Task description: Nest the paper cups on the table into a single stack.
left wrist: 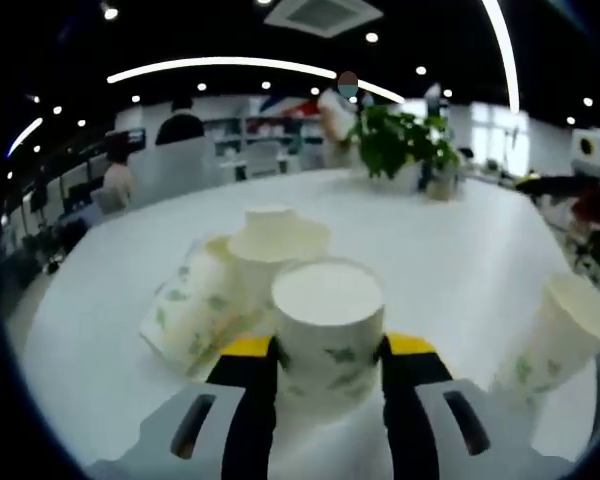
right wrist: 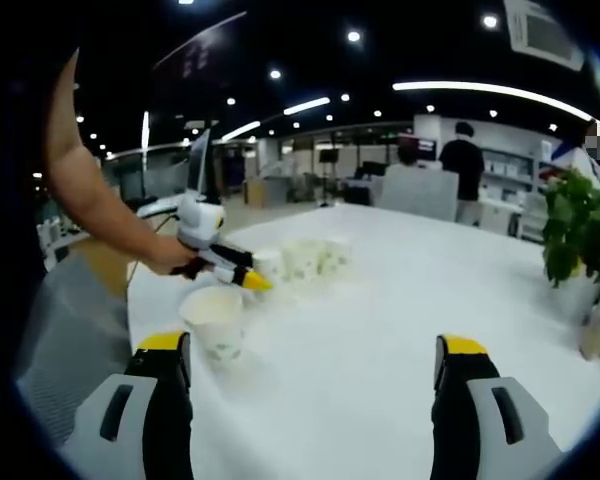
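A white paper cup with green leaf print [left wrist: 327, 330] stands upside down between my left gripper's [left wrist: 330, 350] yellow-tipped jaws, which press against its sides. Just behind it are two more upturned cups [left wrist: 278, 245] and one lying on its side [left wrist: 185, 310]. A separate cup [left wrist: 560, 335] stands off to the right; in the right gripper view the same cup [right wrist: 215, 318] is upright with its mouth open, just ahead of my right gripper's left jaw. My right gripper [right wrist: 315, 370] is wide open over bare table. The left gripper [right wrist: 242, 275] reaches the cup cluster [right wrist: 305, 258], held by a person's hand.
The round white table [right wrist: 380, 330] carries a potted green plant [left wrist: 400, 140] at its far side, also at the right edge [right wrist: 575, 235]. The person's bare arm [right wrist: 100, 210] crosses the left. Chairs, desks and people stand in the office behind.
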A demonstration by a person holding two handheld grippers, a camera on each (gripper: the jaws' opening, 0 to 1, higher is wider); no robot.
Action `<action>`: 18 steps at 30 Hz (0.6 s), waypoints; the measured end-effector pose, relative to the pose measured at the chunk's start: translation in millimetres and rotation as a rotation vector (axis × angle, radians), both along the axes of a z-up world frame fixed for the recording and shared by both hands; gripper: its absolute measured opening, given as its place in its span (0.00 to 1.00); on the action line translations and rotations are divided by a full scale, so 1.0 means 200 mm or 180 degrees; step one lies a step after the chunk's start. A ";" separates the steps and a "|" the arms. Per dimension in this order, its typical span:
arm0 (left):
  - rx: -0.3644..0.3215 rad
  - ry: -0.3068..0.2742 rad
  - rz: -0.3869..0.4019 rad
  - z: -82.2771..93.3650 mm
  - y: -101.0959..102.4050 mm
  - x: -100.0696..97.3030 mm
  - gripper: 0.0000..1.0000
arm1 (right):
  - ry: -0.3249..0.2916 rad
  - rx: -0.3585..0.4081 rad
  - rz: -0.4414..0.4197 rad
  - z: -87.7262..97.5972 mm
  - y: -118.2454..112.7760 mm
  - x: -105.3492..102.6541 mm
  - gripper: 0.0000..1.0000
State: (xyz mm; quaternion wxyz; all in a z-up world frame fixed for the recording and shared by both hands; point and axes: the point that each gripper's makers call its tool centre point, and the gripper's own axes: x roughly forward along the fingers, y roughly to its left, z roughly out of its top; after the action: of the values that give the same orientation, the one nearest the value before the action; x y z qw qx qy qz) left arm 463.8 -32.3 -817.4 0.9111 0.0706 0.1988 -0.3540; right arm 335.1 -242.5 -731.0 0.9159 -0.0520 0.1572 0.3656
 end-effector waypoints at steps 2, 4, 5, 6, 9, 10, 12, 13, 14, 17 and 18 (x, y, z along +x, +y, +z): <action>0.0006 0.0009 -0.0015 0.00 0.00 -0.01 0.38 | 0.0000 0.0000 0.0004 0.00 0.00 0.00 1.00; 0.0024 -0.0001 -0.0035 0.01 0.00 -0.01 0.38 | 0.0005 0.0003 0.0003 -0.01 0.00 0.00 1.00; 0.0024 0.0000 -0.0037 0.01 0.00 -0.01 0.38 | 0.0005 0.0003 0.0003 -0.01 0.01 0.00 1.00; 0.0023 0.0000 -0.0042 0.01 0.00 -0.02 0.38 | 0.0008 0.0006 0.0006 -0.01 0.01 0.00 1.00; 0.0026 -0.0016 -0.0062 0.02 0.00 -0.02 0.38 | 0.0004 0.0004 0.0015 -0.01 0.01 -0.01 1.00; 0.0020 -0.0019 -0.0070 0.02 0.00 -0.02 0.38 | 0.0003 0.0007 0.0015 -0.01 0.01 -0.01 1.00; 0.0008 -0.0020 -0.0084 0.04 0.00 -0.03 0.38 | -0.0005 0.0004 0.0011 -0.01 0.01 -0.01 1.00; 0.0008 -0.0022 -0.0092 0.04 0.00 -0.03 0.38 | -0.0006 0.0007 0.0007 0.00 0.01 -0.01 1.00; 0.0001 -0.0020 -0.0098 0.05 -0.01 -0.03 0.38 | -0.0008 0.0009 0.0003 0.00 0.00 -0.01 1.00; -0.0045 0.0010 -0.0122 0.06 -0.01 -0.05 0.38 | -0.0017 0.0013 -0.0004 0.00 0.00 -0.01 1.00; -0.0051 0.0016 -0.0138 0.06 -0.01 -0.06 0.38 | -0.0018 0.0014 -0.0004 0.00 0.00 -0.01 1.00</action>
State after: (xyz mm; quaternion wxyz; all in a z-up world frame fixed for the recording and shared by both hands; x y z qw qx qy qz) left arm 452.7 -33.6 -804.6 0.9033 0.0667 0.1967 -0.3754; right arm 333.6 -242.0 -730.4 0.9167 -0.0510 0.1537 0.3652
